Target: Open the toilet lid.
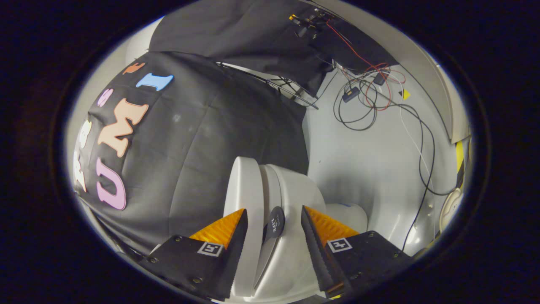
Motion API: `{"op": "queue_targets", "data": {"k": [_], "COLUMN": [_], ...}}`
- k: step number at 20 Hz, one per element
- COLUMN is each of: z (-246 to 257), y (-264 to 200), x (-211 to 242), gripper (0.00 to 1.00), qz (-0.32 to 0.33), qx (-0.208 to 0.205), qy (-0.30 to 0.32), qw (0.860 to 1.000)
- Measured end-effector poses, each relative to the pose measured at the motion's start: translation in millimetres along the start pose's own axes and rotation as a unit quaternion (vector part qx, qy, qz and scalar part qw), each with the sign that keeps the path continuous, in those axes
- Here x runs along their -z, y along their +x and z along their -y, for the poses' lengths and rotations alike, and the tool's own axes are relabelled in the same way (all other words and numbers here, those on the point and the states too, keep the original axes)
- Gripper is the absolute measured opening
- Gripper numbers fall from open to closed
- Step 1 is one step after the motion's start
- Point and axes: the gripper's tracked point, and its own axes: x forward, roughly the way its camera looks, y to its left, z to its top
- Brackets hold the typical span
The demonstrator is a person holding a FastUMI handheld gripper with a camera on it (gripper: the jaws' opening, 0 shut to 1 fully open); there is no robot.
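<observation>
Spread fingers of the gripper (pixel 273 236) straddle the edge of the toilet lid (pixel 244 198) — grasping nothing, neither side touching. The lid's rim runs lengthwise from 6 toward 12 o'clock between them, the toilet bowl (pixel 295 190) just beyond at 1 o'clock.

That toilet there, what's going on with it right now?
A person is working a handheld gripper at the toilet. The camera is rolled sideways, so the toilet looks tipped over. Its jaws stand open, one on each side of the toilet lid, neither pressing on it. The lid stands a little apart from the body, with a small dark tab showing in the gap between them. Loose cables lie on the pale floor beyond.
</observation>
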Motion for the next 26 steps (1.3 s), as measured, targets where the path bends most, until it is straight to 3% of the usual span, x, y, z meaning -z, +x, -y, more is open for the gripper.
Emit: {"op": "queue_targets", "data": {"k": [3,6,8,11,15,26], "z": [-8,-3,-5,-12,-20,-125], "y": [8,14,12,11,8,-30], "x": [6,27,19,17,17,10], "gripper": [0.43,0.43,0.08,0.08,0.08,0.08], "qz": [-0.013,-0.046,-0.037,-0.025,-0.024,0.018], "qx": [-0.012,0.004,-0.008,-0.02,-0.011,-0.058], "qy": [0.018,0.021,0.031,0.05,0.017,-0.062], "qw": [1.0,0.999,0.999,0.998,0.999,0.996]}}
